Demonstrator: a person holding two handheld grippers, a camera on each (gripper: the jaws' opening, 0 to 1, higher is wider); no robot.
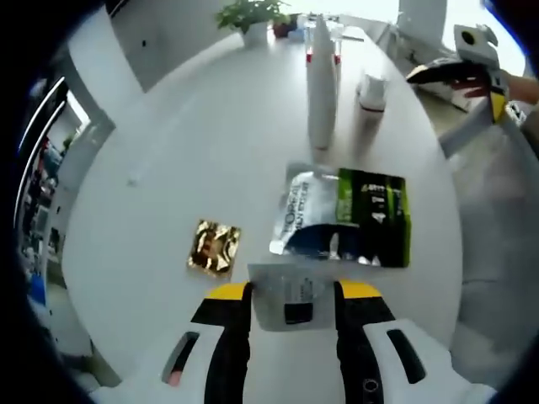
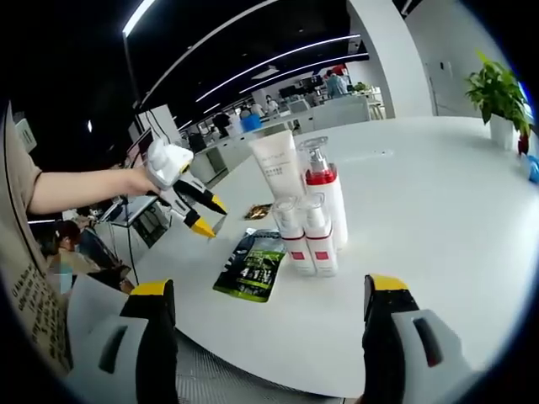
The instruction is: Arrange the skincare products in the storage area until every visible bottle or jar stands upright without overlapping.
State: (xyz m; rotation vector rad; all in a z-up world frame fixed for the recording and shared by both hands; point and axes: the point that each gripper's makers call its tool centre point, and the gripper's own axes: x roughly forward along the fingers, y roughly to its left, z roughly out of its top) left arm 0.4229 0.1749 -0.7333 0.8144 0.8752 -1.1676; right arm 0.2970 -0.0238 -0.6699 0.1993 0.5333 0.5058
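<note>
My left gripper is shut on a flat silver sachet just above the white table. Beyond it a green, black and silver sachet pack lies flat, with a gold square packet to its left. Farther off stand a tall white bottle with a red band and a small white bottle. In the right gripper view a white tube, a red-banded pump bottle and two small bottles stand upright close together, the green pack beside them. My right gripper is open, short of the table edge.
A potted plant stands at the far end of the table, also seen as a plant at the right. A person's hand holds the left gripper over the table's left edge. An office with desks lies behind.
</note>
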